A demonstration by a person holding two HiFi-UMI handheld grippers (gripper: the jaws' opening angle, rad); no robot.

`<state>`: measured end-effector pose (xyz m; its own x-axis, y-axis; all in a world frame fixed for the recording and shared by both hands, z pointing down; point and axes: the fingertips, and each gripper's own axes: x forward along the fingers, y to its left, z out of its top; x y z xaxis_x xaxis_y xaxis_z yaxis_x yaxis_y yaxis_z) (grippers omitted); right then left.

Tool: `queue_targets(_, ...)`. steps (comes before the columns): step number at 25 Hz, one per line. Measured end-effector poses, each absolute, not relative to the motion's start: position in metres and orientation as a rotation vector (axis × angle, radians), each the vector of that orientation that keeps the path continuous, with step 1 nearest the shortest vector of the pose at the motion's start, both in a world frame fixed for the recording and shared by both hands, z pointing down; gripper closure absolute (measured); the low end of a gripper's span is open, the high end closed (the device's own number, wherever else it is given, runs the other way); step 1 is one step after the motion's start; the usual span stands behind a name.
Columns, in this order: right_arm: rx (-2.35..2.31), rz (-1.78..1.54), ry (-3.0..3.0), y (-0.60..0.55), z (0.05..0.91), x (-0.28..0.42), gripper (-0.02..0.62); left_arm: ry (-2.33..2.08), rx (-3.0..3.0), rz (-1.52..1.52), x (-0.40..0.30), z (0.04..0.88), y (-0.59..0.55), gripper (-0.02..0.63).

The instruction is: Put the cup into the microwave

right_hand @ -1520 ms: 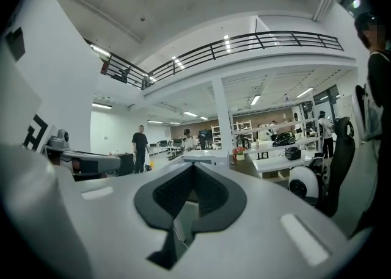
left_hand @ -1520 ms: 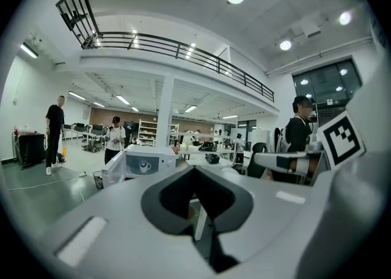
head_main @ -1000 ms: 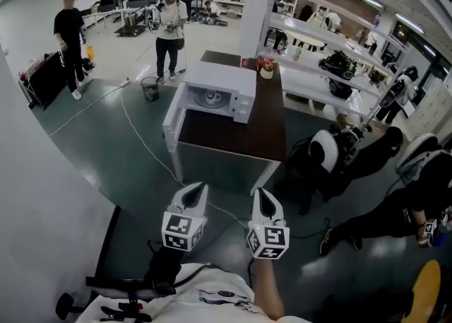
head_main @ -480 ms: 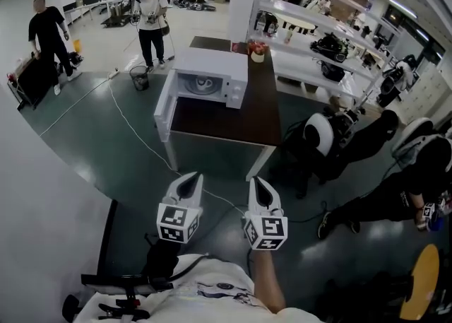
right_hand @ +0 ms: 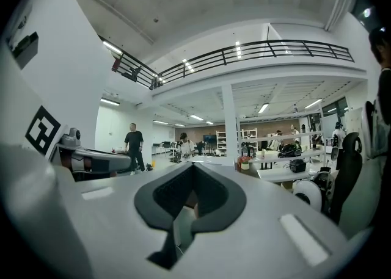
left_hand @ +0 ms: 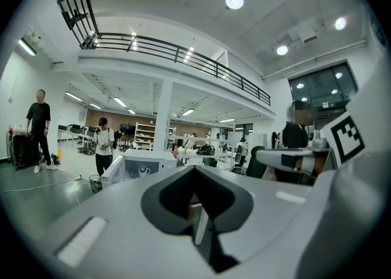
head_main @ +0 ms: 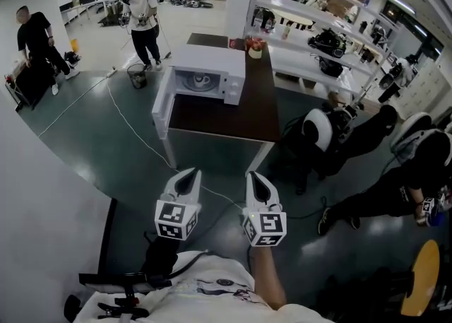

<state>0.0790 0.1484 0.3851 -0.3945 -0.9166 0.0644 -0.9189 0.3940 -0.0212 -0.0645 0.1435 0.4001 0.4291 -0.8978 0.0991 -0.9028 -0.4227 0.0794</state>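
Note:
A white microwave [head_main: 212, 78] stands on a dark brown table [head_main: 233, 120] a few steps ahead, its door [head_main: 161, 108] swung open to the left. Inside its cavity sits what looks like a white cup [left_hand: 144, 171], too small to make out in the head view. My left gripper [head_main: 187, 180] and right gripper [head_main: 256, 181] hover side by side over the floor, well short of the table. Both are shut with nothing in them. In the gripper views, the left gripper [left_hand: 195, 177] and the right gripper [right_hand: 194, 171] each point toward the table.
A red flower pot [head_main: 255, 47] stands on the table behind the microwave. A white cable [head_main: 134, 131] runs across the green floor, with a bin [head_main: 137, 74] beyond. People stand at the back left, and chairs and seated people fill the right. A black stand [head_main: 106, 283] is by my feet.
The head view has shifted a little, so the table and the people at the back sit slightly higher and further left. Both grippers hold their places, still shut.

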Motion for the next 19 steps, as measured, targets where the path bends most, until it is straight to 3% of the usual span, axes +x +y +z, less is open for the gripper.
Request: queue_targets(19, 1.699, 0.106, -2.594, 0.147, 0.395, 0.080, 0.597, -1.592, 2.541, 0.073, -0.061, 0.410, 0.141, 0.607)
